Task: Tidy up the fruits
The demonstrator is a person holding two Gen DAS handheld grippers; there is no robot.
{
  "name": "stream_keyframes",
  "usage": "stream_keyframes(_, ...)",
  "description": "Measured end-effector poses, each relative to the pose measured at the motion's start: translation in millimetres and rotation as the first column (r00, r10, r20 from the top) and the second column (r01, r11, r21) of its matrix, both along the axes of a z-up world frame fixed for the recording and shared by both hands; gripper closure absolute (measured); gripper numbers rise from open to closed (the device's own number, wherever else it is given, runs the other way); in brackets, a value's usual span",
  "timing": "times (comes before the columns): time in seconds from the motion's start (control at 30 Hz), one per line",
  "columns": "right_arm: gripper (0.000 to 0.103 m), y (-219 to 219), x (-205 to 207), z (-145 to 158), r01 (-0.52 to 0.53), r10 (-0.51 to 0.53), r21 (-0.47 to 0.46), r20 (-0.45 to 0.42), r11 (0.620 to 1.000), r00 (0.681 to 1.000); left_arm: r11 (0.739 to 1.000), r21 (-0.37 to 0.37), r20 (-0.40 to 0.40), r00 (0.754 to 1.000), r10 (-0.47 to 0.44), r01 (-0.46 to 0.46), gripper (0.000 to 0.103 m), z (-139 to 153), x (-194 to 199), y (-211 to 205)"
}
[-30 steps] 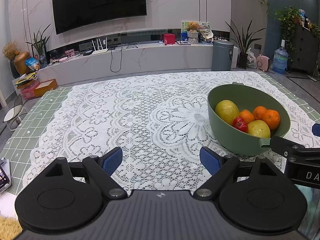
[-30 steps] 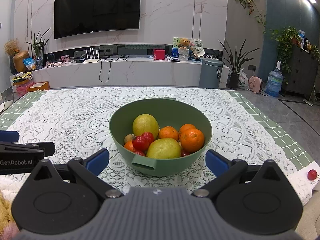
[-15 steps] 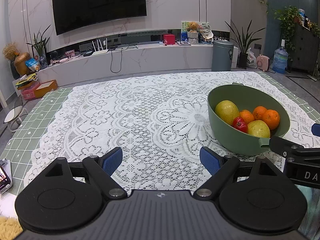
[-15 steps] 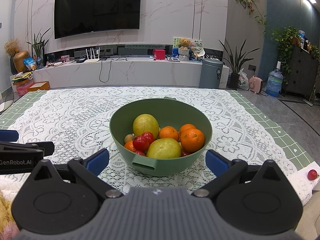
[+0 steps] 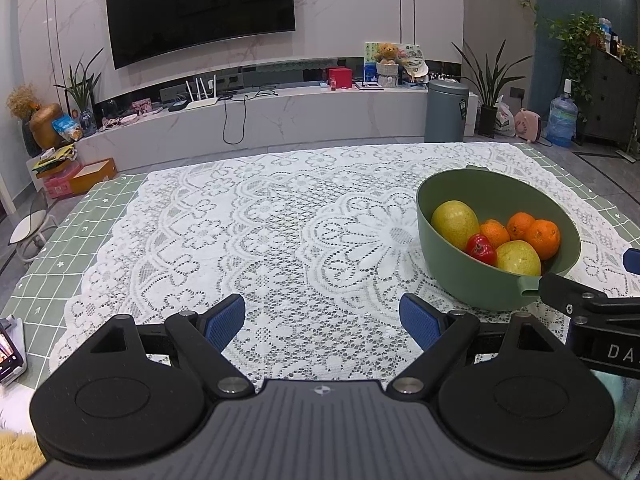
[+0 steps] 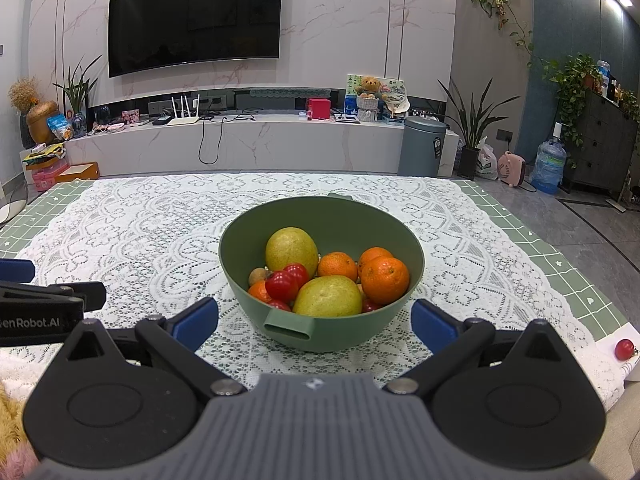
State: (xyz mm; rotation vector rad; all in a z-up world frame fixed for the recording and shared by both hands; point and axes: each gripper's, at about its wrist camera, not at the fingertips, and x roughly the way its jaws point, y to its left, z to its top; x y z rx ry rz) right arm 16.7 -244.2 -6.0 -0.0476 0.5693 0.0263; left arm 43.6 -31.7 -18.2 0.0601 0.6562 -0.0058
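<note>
A green bowl (image 6: pixel 336 212) stands on the lace tablecloth, straight ahead in the right wrist view and at the right in the left wrist view (image 5: pixel 480 288). It holds two yellow-green fruits (image 6: pixel 291 246), several oranges (image 6: pixel 384 280) and small red tomatoes (image 6: pixel 282 285). My right gripper (image 6: pixel 314 322) is open and empty just in front of the bowl's near handle. My left gripper (image 5: pixel 322 318) is open and empty over bare lace, left of the bowl. One small red tomato (image 6: pixel 625 349) lies alone at the table's right edge.
The white lace cloth (image 5: pixel 260 232) covers a green checked table. A phone (image 5: pixel 10 354) lies at the table's left edge. Beyond the table are a TV wall, a marble shelf and a grey bin (image 6: pixel 422 146).
</note>
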Motion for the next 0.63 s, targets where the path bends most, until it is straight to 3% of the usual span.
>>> stream_keyframes(0.63, 0.004, 0.2, -0.1, 0.1, 0.0, 0.0, 0.0, -0.001, 1.0, 1.0, 1.0, 0.011, 0.008, 1.0, -0.011, 0.01, 0.001, 1.3, -1.5, -4.1)
